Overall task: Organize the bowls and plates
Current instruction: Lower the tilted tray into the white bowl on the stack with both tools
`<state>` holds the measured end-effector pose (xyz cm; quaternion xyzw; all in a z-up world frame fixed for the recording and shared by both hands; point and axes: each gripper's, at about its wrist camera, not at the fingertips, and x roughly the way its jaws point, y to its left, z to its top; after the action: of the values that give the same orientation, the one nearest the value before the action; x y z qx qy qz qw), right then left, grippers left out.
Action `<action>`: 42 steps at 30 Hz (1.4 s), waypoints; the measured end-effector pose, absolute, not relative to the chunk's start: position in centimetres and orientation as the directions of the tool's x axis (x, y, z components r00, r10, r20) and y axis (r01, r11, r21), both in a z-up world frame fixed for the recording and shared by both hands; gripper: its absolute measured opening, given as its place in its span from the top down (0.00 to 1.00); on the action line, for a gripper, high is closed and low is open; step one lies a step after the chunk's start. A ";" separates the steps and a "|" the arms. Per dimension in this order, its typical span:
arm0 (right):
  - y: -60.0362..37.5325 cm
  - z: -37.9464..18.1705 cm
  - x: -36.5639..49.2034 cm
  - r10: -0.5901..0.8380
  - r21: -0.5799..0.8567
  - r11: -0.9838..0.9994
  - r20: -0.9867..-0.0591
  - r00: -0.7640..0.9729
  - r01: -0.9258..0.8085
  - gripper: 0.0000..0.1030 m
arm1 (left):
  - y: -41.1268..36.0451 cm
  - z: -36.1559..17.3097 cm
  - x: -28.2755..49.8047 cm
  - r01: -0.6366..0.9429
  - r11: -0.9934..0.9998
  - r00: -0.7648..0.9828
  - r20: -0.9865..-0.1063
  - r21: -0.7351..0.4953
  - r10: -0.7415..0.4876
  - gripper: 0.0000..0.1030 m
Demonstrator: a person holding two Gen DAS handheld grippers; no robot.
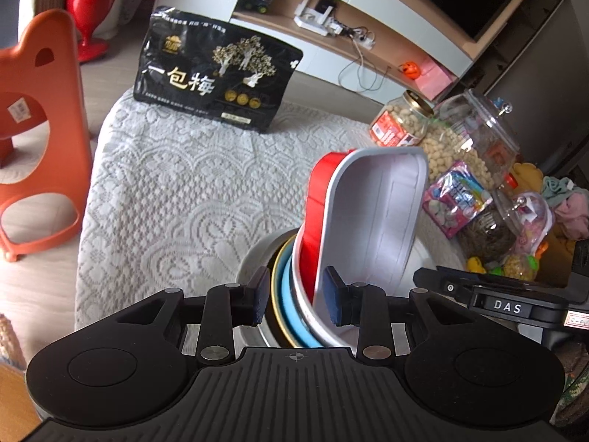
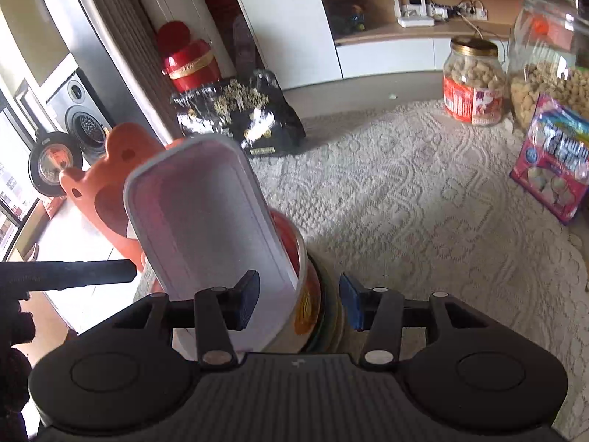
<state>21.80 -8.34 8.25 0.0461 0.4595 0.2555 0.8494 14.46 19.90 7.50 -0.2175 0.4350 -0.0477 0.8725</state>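
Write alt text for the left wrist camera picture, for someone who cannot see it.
A hand-held left gripper straddles the rims of nested bowls on a lace tablecloth, with a white rectangular tray standing tilted inside them against a red dish. A black snack bag stands behind; snack jars sit right.

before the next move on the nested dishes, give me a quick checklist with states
1. White rectangular tray seated flat in the stack: not ok, it stands on end, tilted.
2. Red tray seated flat: not ok, upright behind the white one.
3. Left gripper gripping the bowl rims: cannot tell, rims sit between its jaws.
4. Right gripper gripping the stack: cannot tell.
5. Lace tablecloth beside the stack free: ok.
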 end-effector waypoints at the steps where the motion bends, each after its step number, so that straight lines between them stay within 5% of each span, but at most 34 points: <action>1: -8.2 7.4 21.7 0.468 0.315 0.869 -0.773 0.427 -0.383 0.53 | 19.8 7.1 14.2 -0.110 0.900 0.612 -0.743 -0.422 -0.273 0.66; 18: -7.8 4.1 21.2 0.609 0.486 0.787 -0.712 0.350 -0.380 0.50 | 17.7 5.0 12.6 -0.144 0.908 0.609 -0.758 -0.394 -0.232 0.65; 28: -7.2 5.4 18.1 0.608 0.411 0.767 -0.710 0.355 -0.492 0.50 | 17.3 5.4 12.5 -0.140 0.940 0.635 -0.756 -0.311 -0.155 0.65; 37: -7.4 8.6 16.1 0.550 0.247 0.807 -0.644 0.532 -0.536 0.51 | 17.7 5.3 12.5 -0.153 0.950 0.660 -0.743 -0.273 -0.107 0.66; 42: -8.1 7.7 17.4 0.501 0.243 0.845 -0.674 0.543 -0.477 0.61 | 17.7 6.3 12.0 -0.125 0.944 0.693 -0.708 -0.304 -0.136 0.71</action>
<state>17.40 -8.05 7.69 0.0155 0.3885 0.2783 0.8783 12.03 17.68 6.35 -0.1666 0.3915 -0.0029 0.9050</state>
